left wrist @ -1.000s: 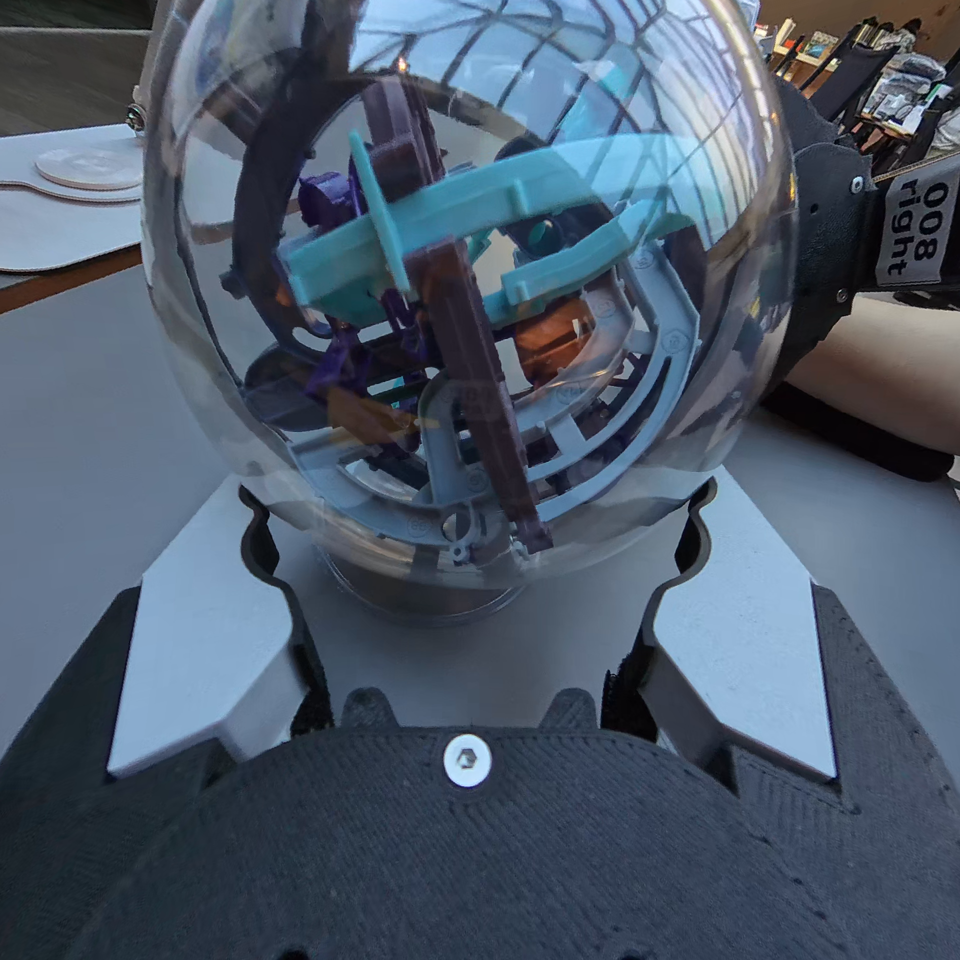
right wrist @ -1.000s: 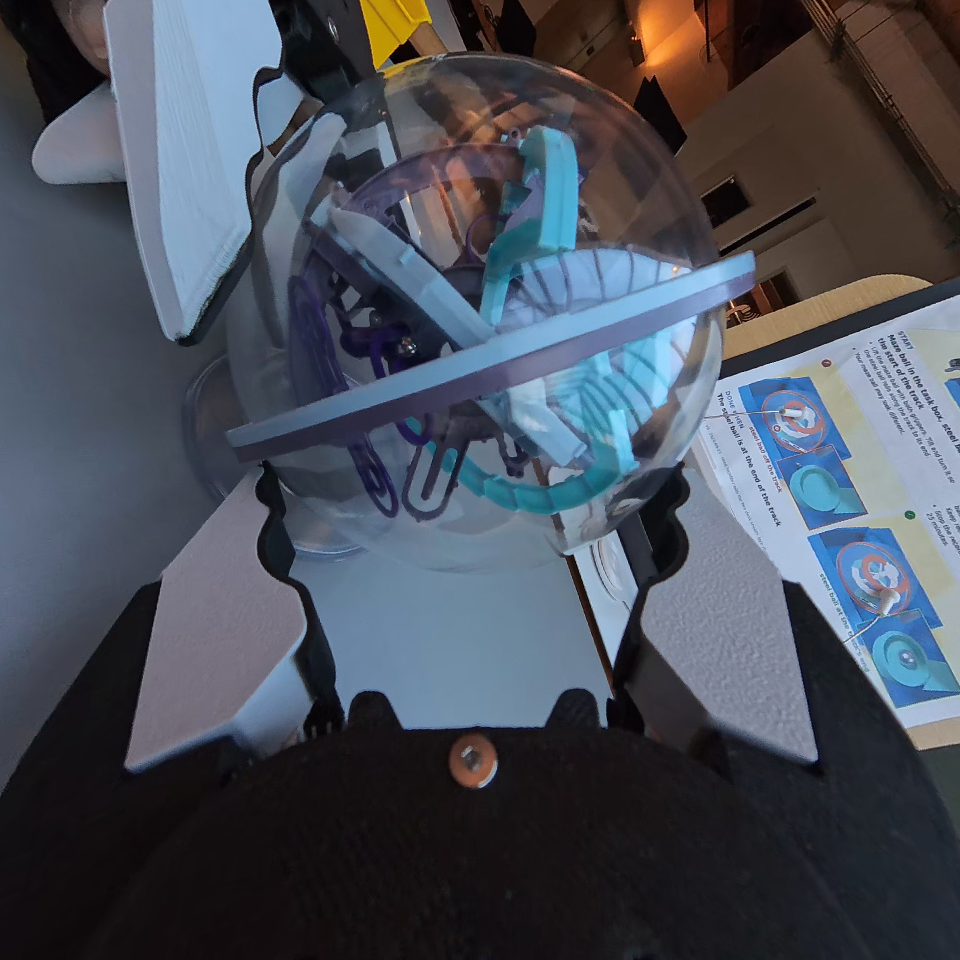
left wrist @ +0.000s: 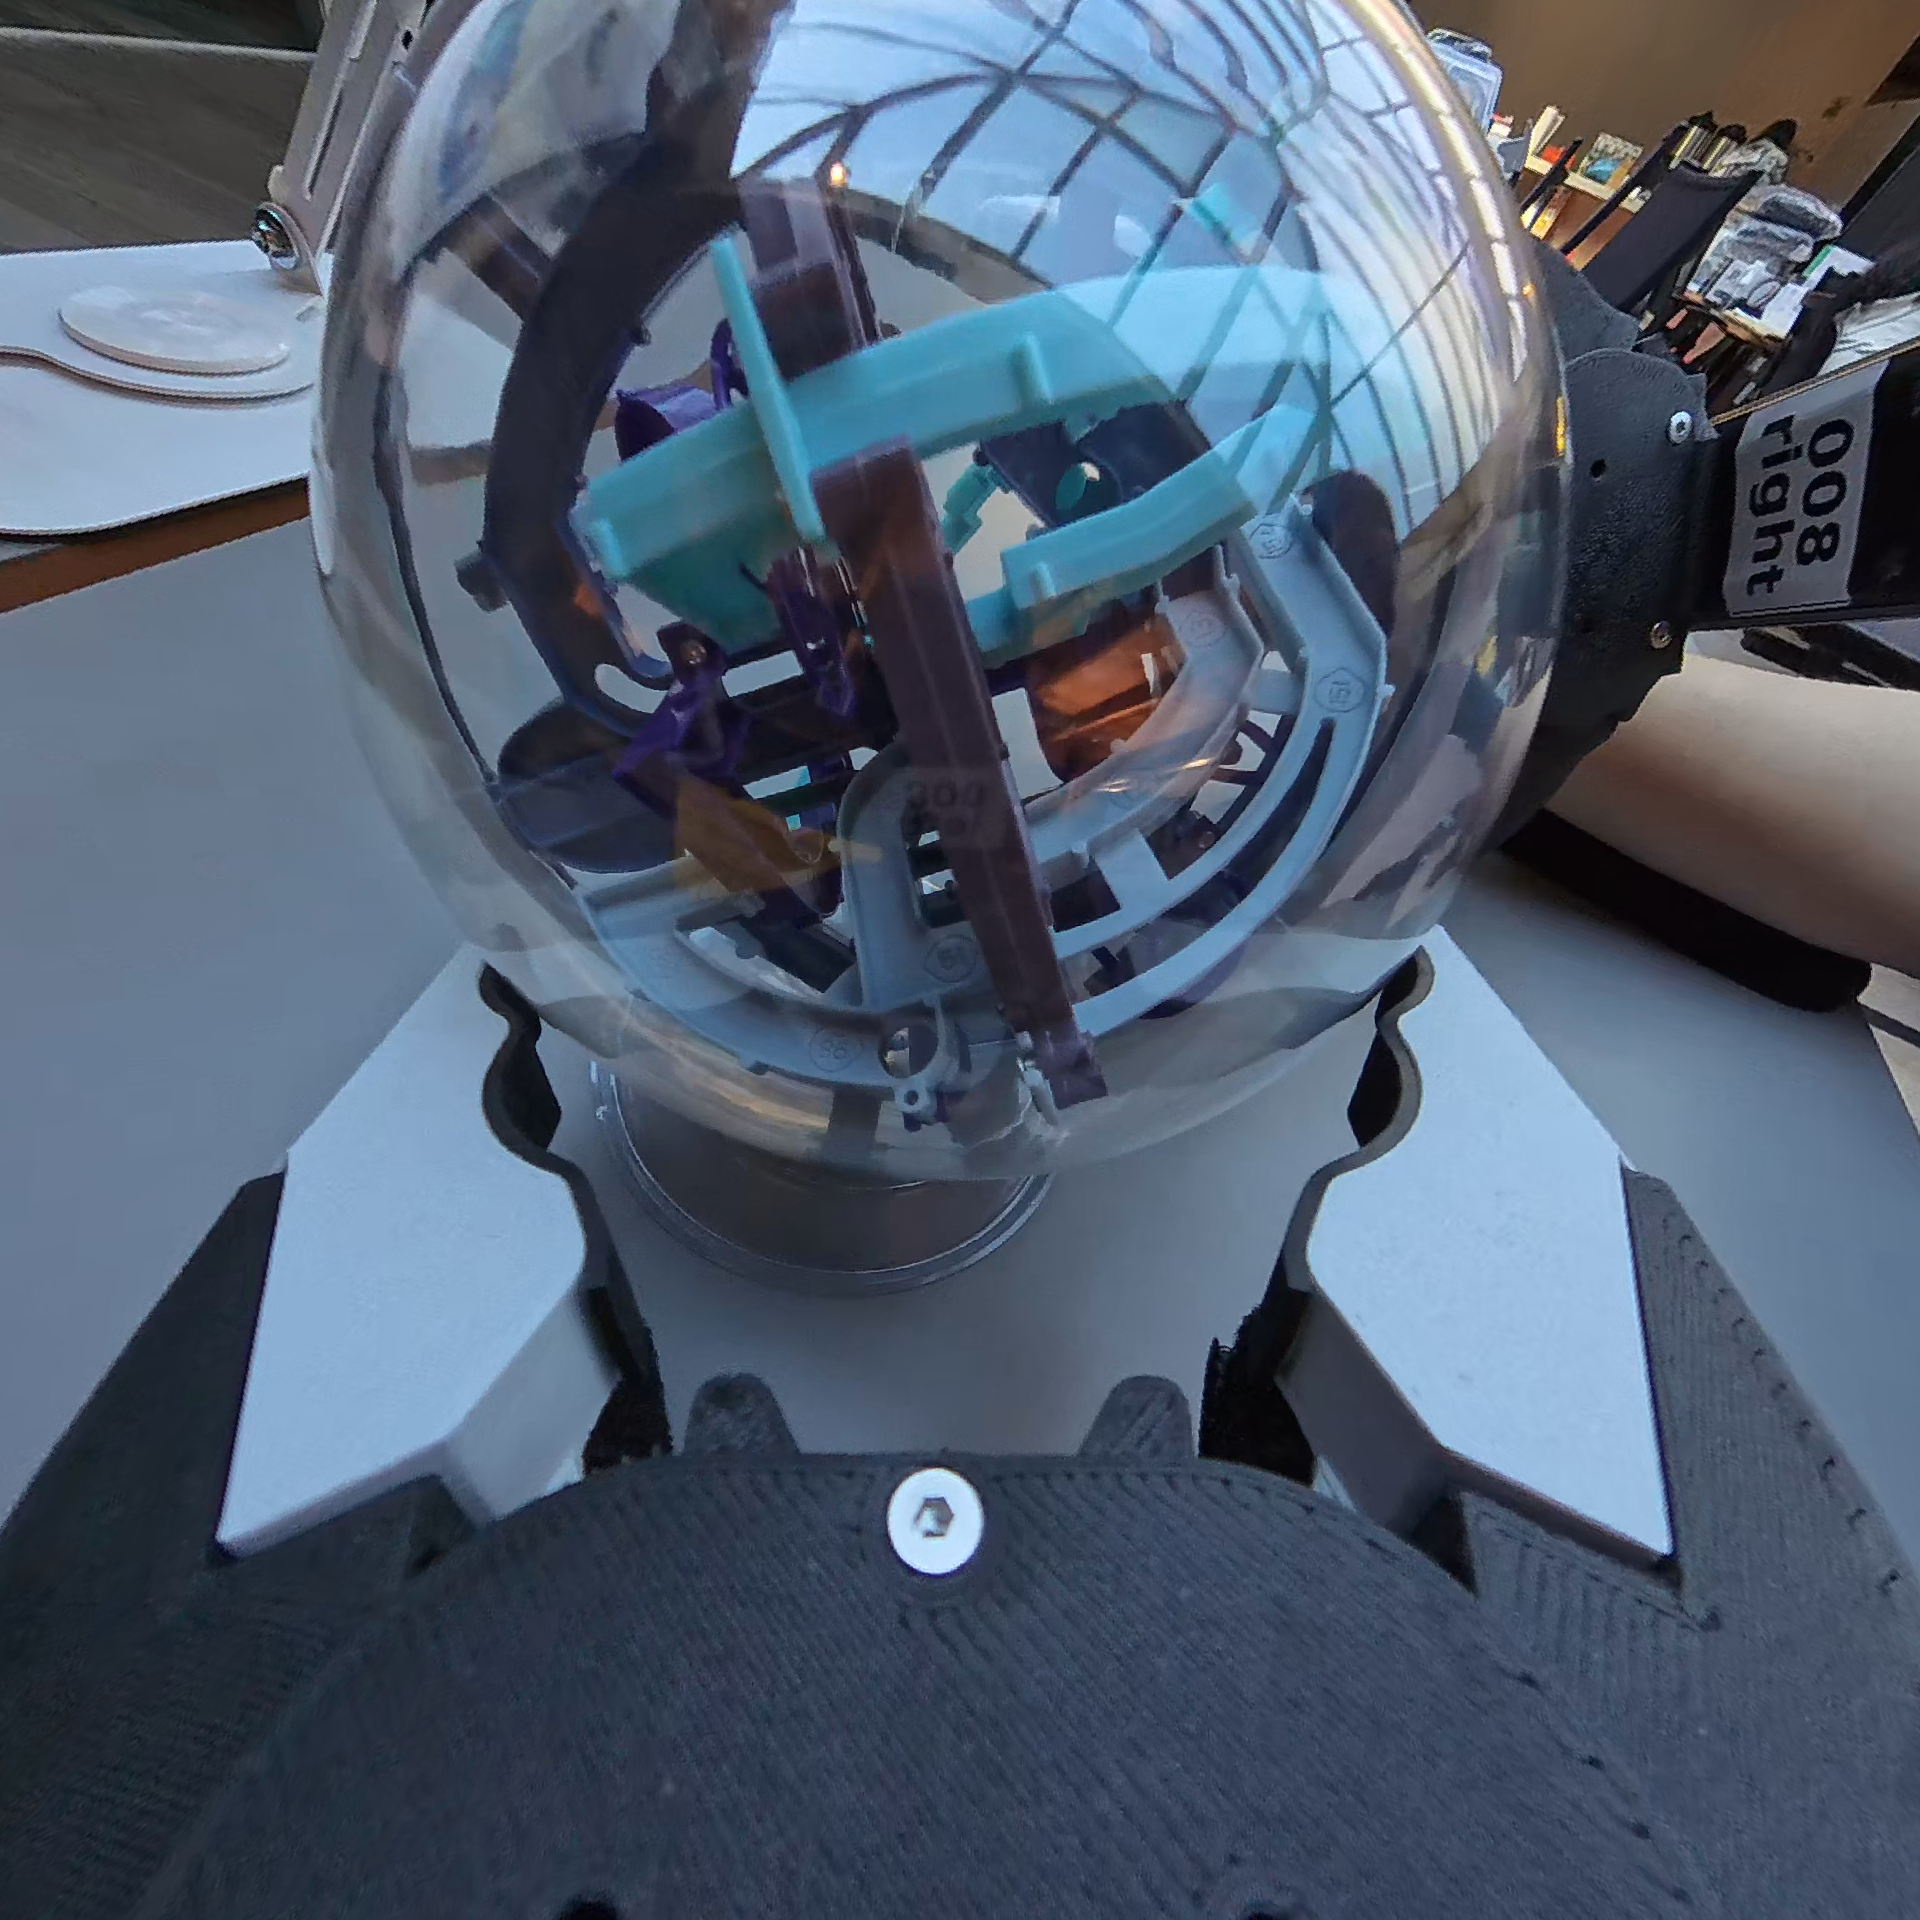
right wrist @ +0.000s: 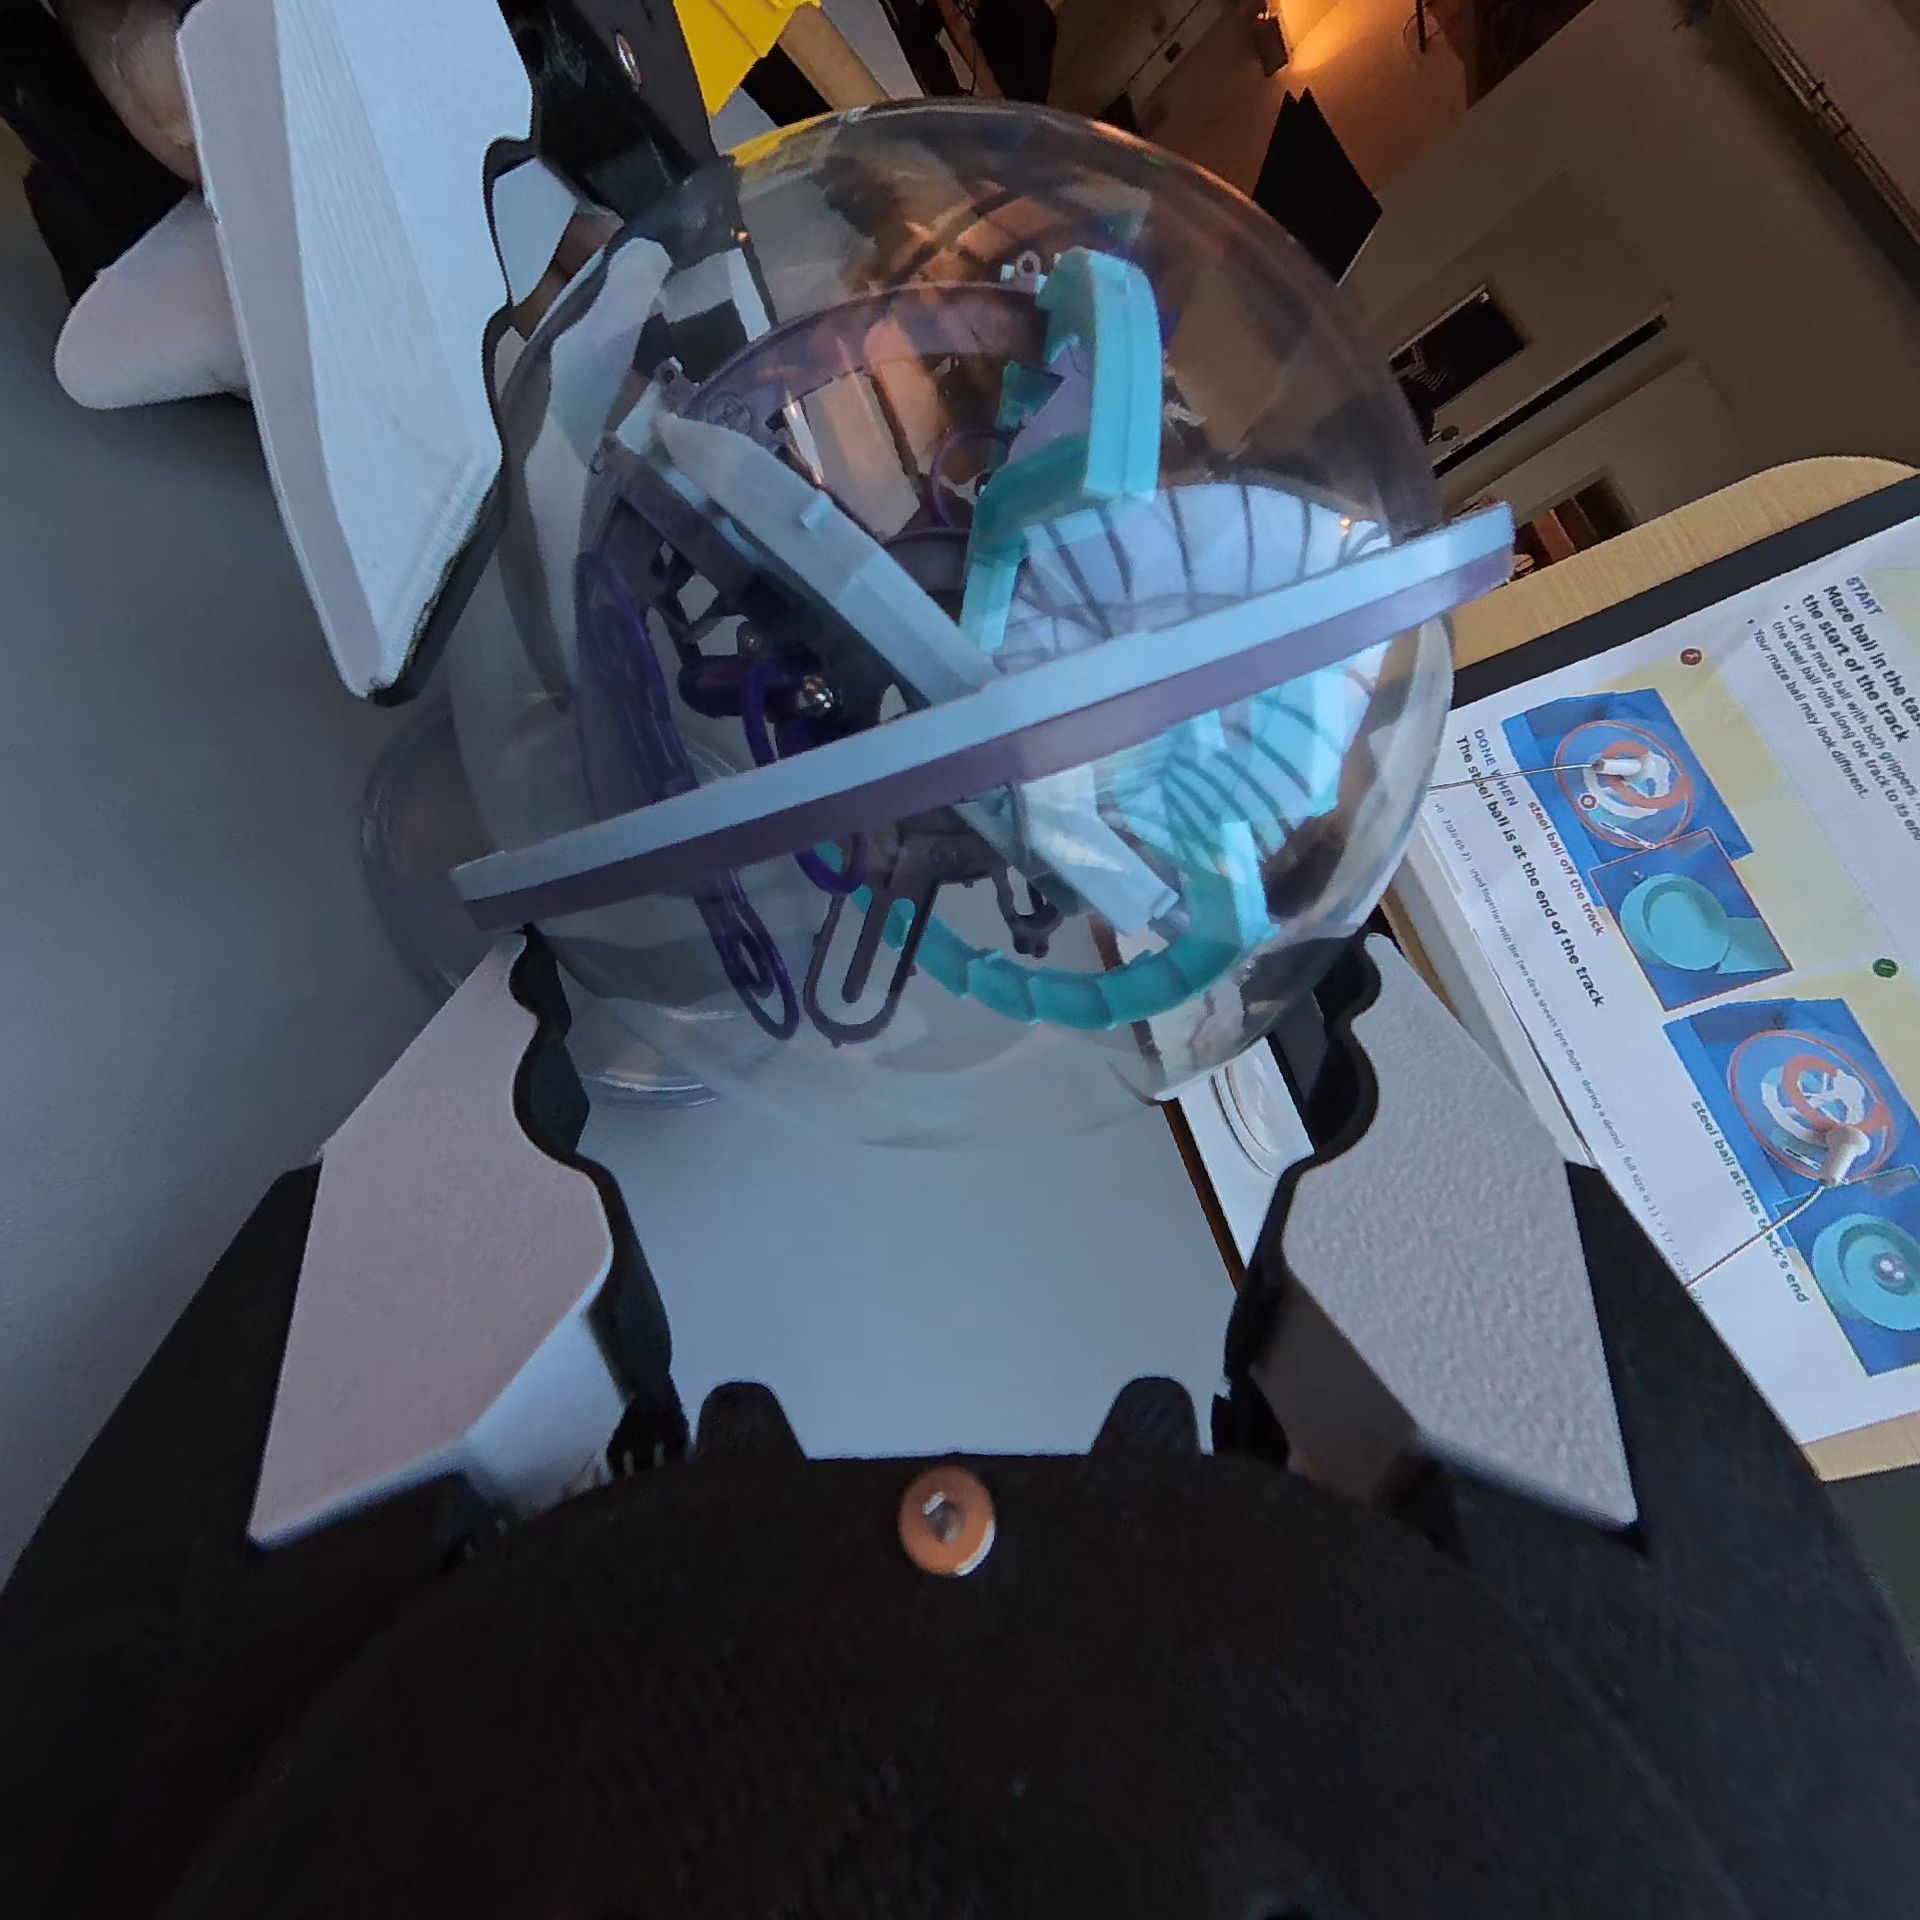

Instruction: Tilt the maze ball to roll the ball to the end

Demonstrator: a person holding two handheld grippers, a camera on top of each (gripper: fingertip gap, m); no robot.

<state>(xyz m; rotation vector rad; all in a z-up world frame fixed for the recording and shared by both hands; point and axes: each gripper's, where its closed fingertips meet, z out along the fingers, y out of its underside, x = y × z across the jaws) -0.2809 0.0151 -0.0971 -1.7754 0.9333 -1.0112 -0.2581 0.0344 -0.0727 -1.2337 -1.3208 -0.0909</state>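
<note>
My left claw point(left wrist: 951, 1023) and right claw point(right wrist: 935, 1003) both clamp the clear maze ball point(left wrist: 935, 582) (steel ball point(right wrist: 808, 687) seemingly mid-track) above the grey surface point(left wrist: 156, 831).

Grey table point(left wrist: 187, 831) w/ a clear round stand point(left wrist: 821, 1226) resting on it, under the maze ball point(left wrist: 935, 582). Toward the far left edge lies a pale mat point(left wrist: 125, 457) w/ a round white disc point(left wrist: 177, 332) on top. Right wrist view: printed instruction sheet point(right wrist: 1704, 935) w/ blue pics lies flat on a dark board point(right wrist: 1558, 582) at the table's right side, a tan surface beyond it
</note>
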